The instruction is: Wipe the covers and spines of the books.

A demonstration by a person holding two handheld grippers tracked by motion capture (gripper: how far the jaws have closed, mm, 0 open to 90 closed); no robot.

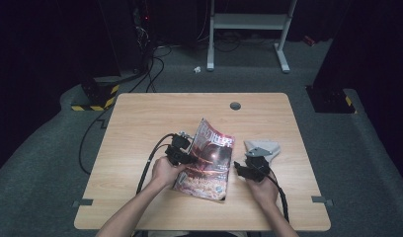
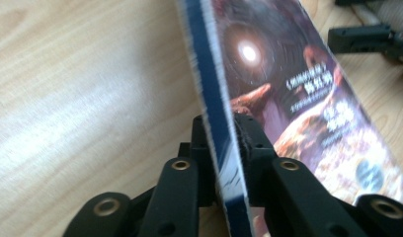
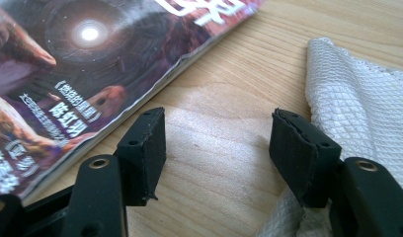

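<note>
Left gripper (image 2: 224,148) is clamped on the spine edge of the magazine (image 2: 288,98) — pads pressed on either side of the blue spine, which stands between the jaws in the left gripper view. That pinch is why the magazine sits tilted: in the high view its left edge is lifted off the table (image 1: 140,118) while the right edge stays down on the wood, cover facing up and to the right. Grip at the spine rather than at loose pages probably keeps the whole thing together as one slab, no pages fanning out.

Right gripper (image 3: 217,143) has its jaws apart with nothing between them — just bare tabletop. It sits low on the table between the magazine's right edge and a white mesh cloth (image 3: 367,98); the far jaw is touching or just over the cloth's edge, can't tell which. Looks like it is parked close so it can catch or steady the free edge of the magazine.

High view: magazine (image 1: 209,158) near table centre, left gripper (image 1: 182,145) at its left edge, right gripper (image 1: 246,168) just beside its right edge, cloth (image 1: 271,148) behind that gripper.
</note>
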